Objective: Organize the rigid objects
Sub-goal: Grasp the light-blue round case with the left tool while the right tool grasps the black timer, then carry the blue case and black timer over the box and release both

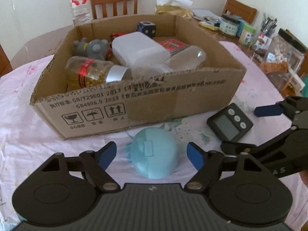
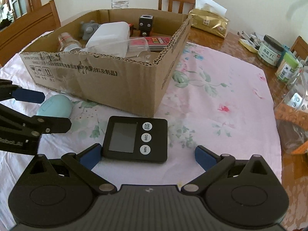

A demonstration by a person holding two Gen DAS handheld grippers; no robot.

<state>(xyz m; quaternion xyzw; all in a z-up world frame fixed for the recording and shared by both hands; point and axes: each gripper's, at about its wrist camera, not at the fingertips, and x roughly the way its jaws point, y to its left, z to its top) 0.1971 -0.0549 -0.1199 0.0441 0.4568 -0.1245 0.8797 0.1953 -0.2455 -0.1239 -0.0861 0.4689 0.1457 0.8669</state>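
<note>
Pale blue egg-shaped plastic case point(image 1: 153, 152) on floral cloth, just before brown cardboard box point(image 1: 173, 104), sits dead centre between left gripper point(image 1: 152, 153) fingers, spread, not touching. Right gripper point(image 2: 148, 155), spread, straddles black digital timer point(image 2: 134, 139), left pad at timer edge.

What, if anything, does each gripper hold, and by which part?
Nothing. The left gripper straddles the blue egg-shaped case without touching; the right gripper brackets the timer.

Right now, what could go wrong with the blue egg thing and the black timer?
The smooth, rounded light-blue plastic case sits between the left gripper's open pads, which aren't touching it; it might squirt out when squeezed. The flat black digital timer lies off-centre in the right gripper, touching one pad, so it could twist.
</note>
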